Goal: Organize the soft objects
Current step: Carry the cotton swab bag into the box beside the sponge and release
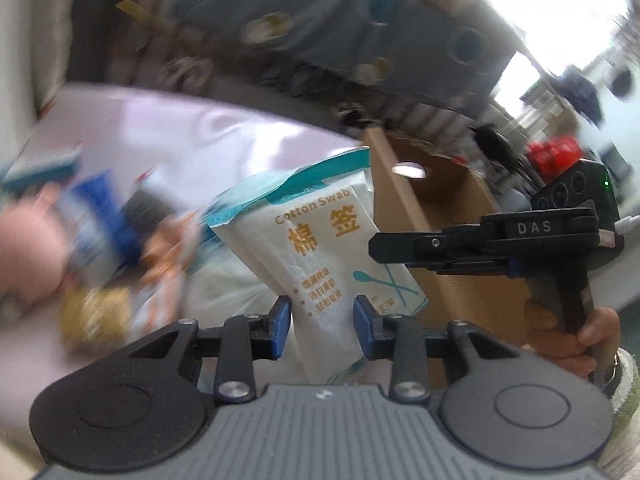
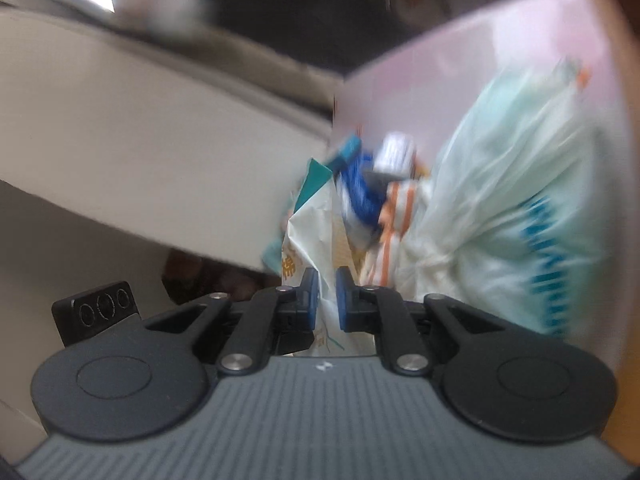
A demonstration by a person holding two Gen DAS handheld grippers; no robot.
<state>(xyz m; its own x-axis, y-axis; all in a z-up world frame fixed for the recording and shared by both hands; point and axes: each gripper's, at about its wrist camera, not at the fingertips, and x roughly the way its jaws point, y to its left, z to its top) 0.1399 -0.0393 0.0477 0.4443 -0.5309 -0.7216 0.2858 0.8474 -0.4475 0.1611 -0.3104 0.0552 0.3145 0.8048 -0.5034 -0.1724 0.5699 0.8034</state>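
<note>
The white and teal cotton swab packet (image 1: pixel 320 256) stands nearly upright in the air, held from two sides at once. The left tongs (image 1: pixel 322 334) grip its lower part, their blue pads (image 1: pixel 280 330) pressed against either face at a narrow gap. The right tongs (image 2: pixel 326 300) are pinched tightly on the same packet (image 2: pixel 312 232); seen from the left wrist, they (image 1: pixel 378 246) reach in from the right of the packet and clamp its right edge, with a hand (image 1: pixel 572 332) wrapped round the handle below. To the left of the packet and lower down, a blurred heap of soft goods (image 1: pixel 120 248) lies on a pale pink surface (image 1: pixel 168 120); motion blur hides what each item is. Just to the right of the packet stands an open cardboard box (image 1: pixel 452 208). From the right wrist, a large pale green plastic bag (image 2: pixel 500 200) lies right of the packet, with blue and orange-striped packs (image 2: pixel 372 200) between them.
</note>
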